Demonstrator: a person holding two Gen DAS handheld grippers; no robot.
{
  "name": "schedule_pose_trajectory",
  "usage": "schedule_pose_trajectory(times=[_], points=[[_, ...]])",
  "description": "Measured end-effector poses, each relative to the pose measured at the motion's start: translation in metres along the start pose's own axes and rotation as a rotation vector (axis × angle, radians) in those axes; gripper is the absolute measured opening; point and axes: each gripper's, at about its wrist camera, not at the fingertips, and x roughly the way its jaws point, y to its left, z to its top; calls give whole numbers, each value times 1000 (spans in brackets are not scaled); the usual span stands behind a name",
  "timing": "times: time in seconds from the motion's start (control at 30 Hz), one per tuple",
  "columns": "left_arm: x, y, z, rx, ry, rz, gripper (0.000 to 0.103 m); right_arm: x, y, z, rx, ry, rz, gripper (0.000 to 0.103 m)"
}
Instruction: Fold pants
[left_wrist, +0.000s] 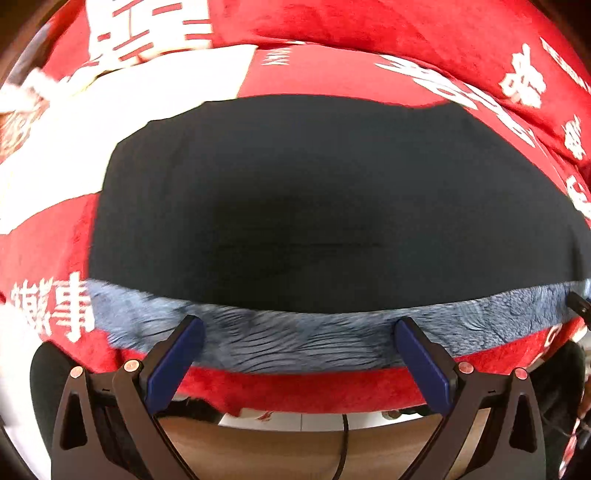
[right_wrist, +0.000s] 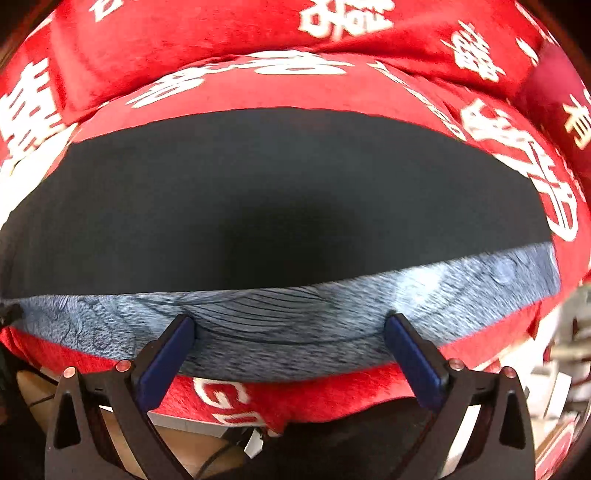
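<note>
The pants (left_wrist: 332, 206) lie folded flat on the red cloth, a dark navy rectangle with a strip of grey-blue fleecy lining (left_wrist: 295, 339) showing along the near edge. In the right wrist view the same dark pants (right_wrist: 277, 206) fill the middle, with the fleecy strip (right_wrist: 295, 321) nearest me. My left gripper (left_wrist: 299, 328) hangs open over the fleecy strip, blue pads wide apart and holding nothing. My right gripper (right_wrist: 290, 326) is likewise open above the strip, with nothing pinched between its pads.
A red cloth with large white characters (left_wrist: 369, 77) covers the surface under the pants and bunches up behind them (right_wrist: 258, 33). The cloth's near edge hangs over a wooden floor with a cable (left_wrist: 343, 443). White clutter sits at the right (right_wrist: 565, 354).
</note>
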Motion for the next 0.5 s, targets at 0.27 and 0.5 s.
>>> schedule_pose_trajectory(times=[0.27, 0.5], points=[[-4, 32, 73, -157, -76, 64, 103, -20, 84, 42, -104, -161, 137, 103], [28, 82, 108, -346, -14, 78, 103, -12, 181, 96, -124, -228, 357, 103]])
